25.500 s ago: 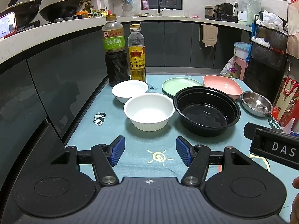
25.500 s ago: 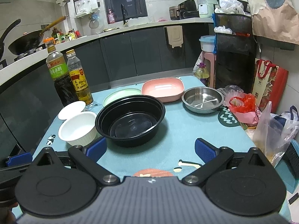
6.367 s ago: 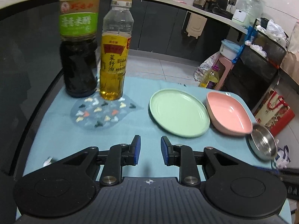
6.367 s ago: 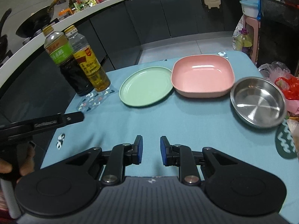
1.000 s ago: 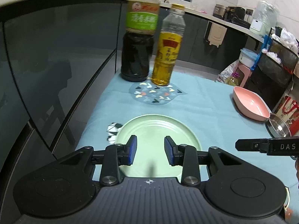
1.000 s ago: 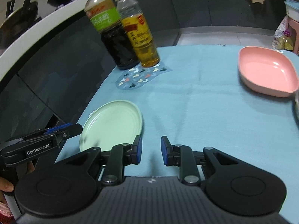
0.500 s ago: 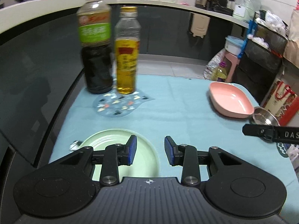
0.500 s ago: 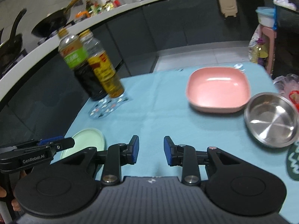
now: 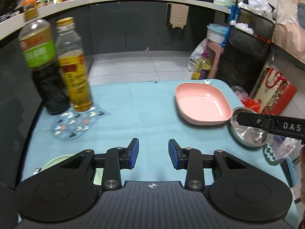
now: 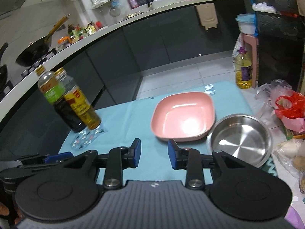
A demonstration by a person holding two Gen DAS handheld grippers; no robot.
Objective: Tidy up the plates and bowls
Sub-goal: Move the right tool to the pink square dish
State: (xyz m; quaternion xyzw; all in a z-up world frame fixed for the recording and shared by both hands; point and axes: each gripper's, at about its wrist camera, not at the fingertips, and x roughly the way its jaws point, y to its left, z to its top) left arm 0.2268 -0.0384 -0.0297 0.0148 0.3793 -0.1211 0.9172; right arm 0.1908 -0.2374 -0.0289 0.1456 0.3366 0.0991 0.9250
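A pink square dish [image 9: 202, 103] sits at the far right of the blue-clothed table; it also shows in the right wrist view [image 10: 183, 116]. A steel bowl [image 10: 239, 139] sits just right of it and shows in the left wrist view [image 9: 247, 133], partly behind the right gripper's finger. A green plate [image 9: 55, 161] lies near the front left edge, mostly hidden under my left gripper [image 9: 153, 153], which is open and empty. My right gripper [image 10: 154, 154] is open and empty, just in front of the pink dish.
A dark vinegar bottle [image 9: 42, 70] and an oil bottle [image 9: 73, 70] stand at the back left by a patterned mat [image 9: 76, 123]. Bags [image 10: 287, 110] crowd the table's right edge. A dark counter curves along the left.
Both grippers have swung right and forward toward the pink dish and steel bowl. The green plate has slid almost out of the left wrist view. The right jaws have opened a little wider.
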